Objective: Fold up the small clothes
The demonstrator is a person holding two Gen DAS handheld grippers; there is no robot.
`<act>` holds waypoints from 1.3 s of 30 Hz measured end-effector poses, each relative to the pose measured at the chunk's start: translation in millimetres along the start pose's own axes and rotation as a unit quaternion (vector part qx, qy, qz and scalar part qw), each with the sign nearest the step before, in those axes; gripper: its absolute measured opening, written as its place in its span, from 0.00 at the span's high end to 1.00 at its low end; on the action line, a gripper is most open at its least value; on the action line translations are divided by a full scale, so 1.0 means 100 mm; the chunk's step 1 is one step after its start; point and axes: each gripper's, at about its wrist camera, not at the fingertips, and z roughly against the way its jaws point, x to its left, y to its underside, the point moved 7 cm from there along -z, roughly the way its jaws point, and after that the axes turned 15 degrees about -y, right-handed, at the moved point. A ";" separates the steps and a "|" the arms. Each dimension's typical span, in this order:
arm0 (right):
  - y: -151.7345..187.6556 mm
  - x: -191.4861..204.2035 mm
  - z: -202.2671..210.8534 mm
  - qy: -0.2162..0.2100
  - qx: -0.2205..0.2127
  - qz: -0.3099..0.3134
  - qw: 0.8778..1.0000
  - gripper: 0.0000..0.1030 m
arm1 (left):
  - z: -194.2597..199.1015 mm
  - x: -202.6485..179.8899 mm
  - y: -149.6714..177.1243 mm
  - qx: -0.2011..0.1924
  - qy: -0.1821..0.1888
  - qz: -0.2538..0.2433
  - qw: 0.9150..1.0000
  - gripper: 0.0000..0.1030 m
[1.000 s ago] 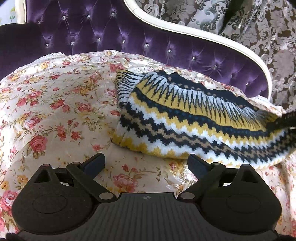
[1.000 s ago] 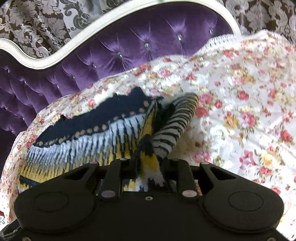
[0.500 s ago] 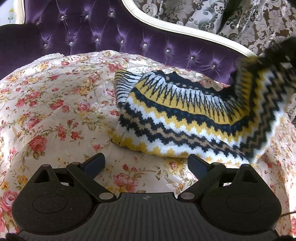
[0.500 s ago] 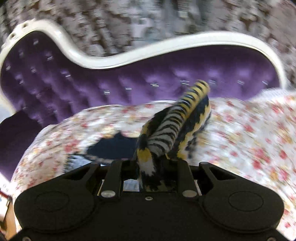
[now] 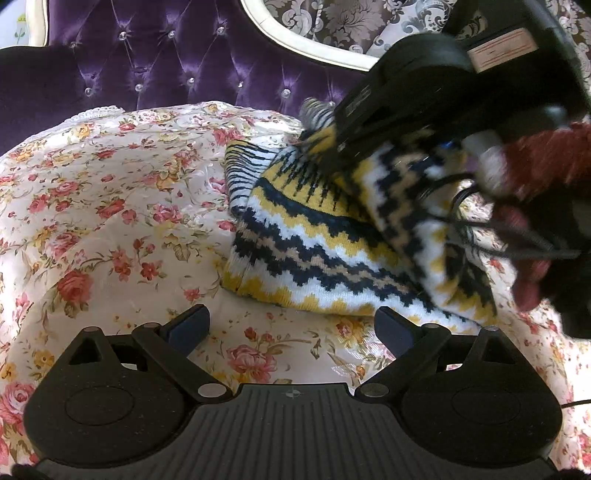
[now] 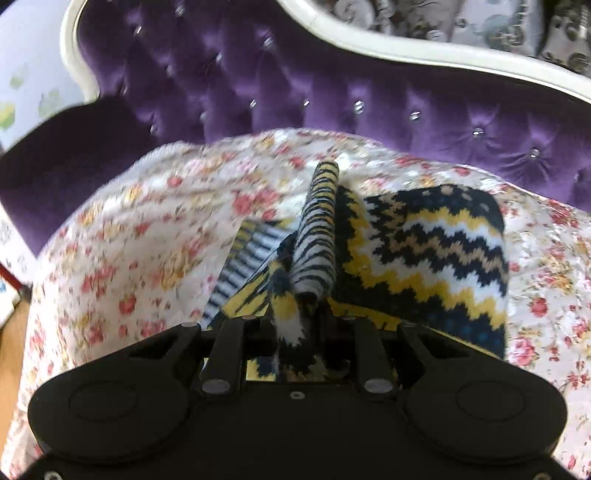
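A knitted garment (image 5: 314, 251) in yellow, navy, white and tan zigzags lies on the floral cover (image 5: 110, 229). My right gripper (image 6: 299, 321) grips the garment's (image 6: 424, 258) striped edge, bunched between its fingers; its jaws are opening slightly while the knit stays pinched. In the left wrist view the right gripper (image 5: 332, 147) hangs over the garment's far right part, with the lifted end draped back over the lower layer. My left gripper (image 5: 291, 321) stands open just in front of the garment's near hem, with nothing between its fingers.
The floral cover lies on a purple tufted sofa (image 5: 166, 66) with a cream frame (image 6: 406, 55). Patterned curtains (image 5: 351, 22) hang behind it. A person's red sleeve (image 5: 546, 162) and cables follow the right gripper. The cover spreads to the left of the garment.
The right gripper lifted the garment's right end and carried it leftward over the rest, rolling as it went. The left gripper stayed where it was, open.
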 end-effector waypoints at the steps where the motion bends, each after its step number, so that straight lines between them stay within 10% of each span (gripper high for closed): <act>1: 0.01 0.03 -0.02 -0.003 0.006 0.007 1.000 0.65 | 0.00 0.00 0.00 0.000 0.000 0.000 1.000 0.06; 8: -0.06 0.10 0.30 -0.120 -0.047 -0.029 0.991 0.51 | 0.00 -0.01 0.02 -0.003 0.002 0.001 1.000 0.06; 23: 0.59 -0.84 1.00 -0.016 -0.099 -0.050 0.994 0.46 | 0.26 0.09 -0.18 -0.023 0.049 0.048 0.997 0.07; 32: 0.92 -1.08 1.14 -0.031 -0.115 -0.073 0.990 0.40 | 0.44 -0.01 -0.72 -0.042 0.075 0.029 0.996 0.07; 39: 0.97 -1.19 1.24 -0.054 -0.140 -0.097 0.984 0.39 | 0.00 -0.16 -0.96 0.015 0.111 0.036 0.993 0.13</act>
